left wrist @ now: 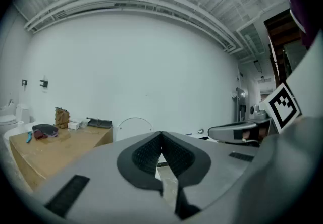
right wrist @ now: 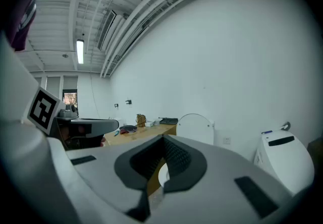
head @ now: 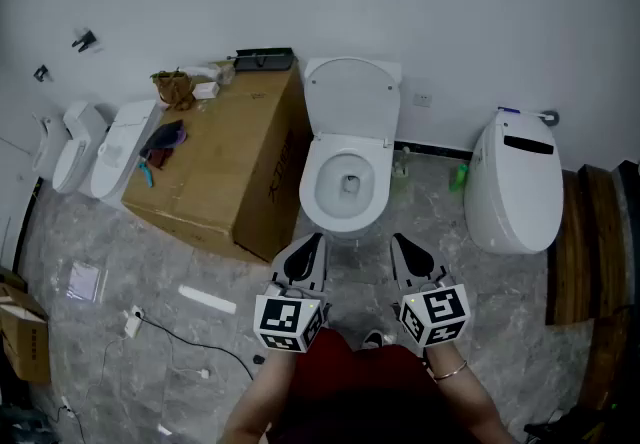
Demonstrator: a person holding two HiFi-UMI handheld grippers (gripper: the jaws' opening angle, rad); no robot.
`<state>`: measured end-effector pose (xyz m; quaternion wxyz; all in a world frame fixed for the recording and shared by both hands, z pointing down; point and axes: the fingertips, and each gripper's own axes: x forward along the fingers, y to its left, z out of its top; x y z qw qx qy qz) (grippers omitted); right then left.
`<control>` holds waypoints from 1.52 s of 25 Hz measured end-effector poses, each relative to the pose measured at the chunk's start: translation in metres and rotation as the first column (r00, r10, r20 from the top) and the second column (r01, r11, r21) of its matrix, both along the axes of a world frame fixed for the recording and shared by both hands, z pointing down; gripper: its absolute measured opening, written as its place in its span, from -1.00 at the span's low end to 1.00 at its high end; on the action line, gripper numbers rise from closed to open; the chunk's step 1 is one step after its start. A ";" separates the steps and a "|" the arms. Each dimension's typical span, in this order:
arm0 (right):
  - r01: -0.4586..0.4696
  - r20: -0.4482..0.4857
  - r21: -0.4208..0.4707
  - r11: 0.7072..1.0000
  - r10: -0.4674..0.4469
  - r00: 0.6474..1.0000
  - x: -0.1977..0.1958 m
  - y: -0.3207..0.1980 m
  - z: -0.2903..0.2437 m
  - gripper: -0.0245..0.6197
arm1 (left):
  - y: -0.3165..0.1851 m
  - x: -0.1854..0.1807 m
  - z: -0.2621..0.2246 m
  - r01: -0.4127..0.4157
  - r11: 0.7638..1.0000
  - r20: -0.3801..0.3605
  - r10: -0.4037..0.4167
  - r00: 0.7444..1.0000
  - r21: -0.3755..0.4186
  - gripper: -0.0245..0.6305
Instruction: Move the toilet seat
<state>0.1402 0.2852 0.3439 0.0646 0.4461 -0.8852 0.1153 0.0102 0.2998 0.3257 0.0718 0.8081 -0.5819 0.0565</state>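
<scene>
Glossy ceramic toilet [head: 350, 97], matt cardboard box [head: 230, 152] & smooth stone-look floor [head: 120, 242].

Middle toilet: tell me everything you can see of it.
White, glossy like ceramic, the toilet stands on the grey floor against the wall, between a cardboard box and a closed toilet. Its lid is raised upright; the oval bowl lies open. Whether a seat ring rests on the rim I cannot tell. The left gripper and right gripper, both shut, hang short of it.

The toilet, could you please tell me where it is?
Head view, centre, against the wall: the toilet sits between the cardboard box on its left and a closed toilet on its right.
</scene>
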 end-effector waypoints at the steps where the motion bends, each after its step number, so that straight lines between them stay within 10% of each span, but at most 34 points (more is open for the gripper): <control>1: 0.004 -0.003 -0.003 1.000 -0.004 1.000 0.001 0.002 0.001 -0.88 | 0.001 0.002 -0.001 -0.001 1.000 -0.001 0.001 1.000 0.001 -0.84; 21: 0.021 -0.006 -0.063 0.998 -0.021 1.000 0.016 -0.004 0.024 -0.87 | -0.003 0.004 0.009 0.055 0.998 -0.018 -0.056 0.998 -0.036 -0.84; 38: -0.090 -0.038 -0.138 0.986 0.085 0.996 -0.029 -0.168 0.052 -0.87 | -0.181 -0.062 0.048 -0.007 0.995 -0.026 0.005 1.000 -0.099 -0.84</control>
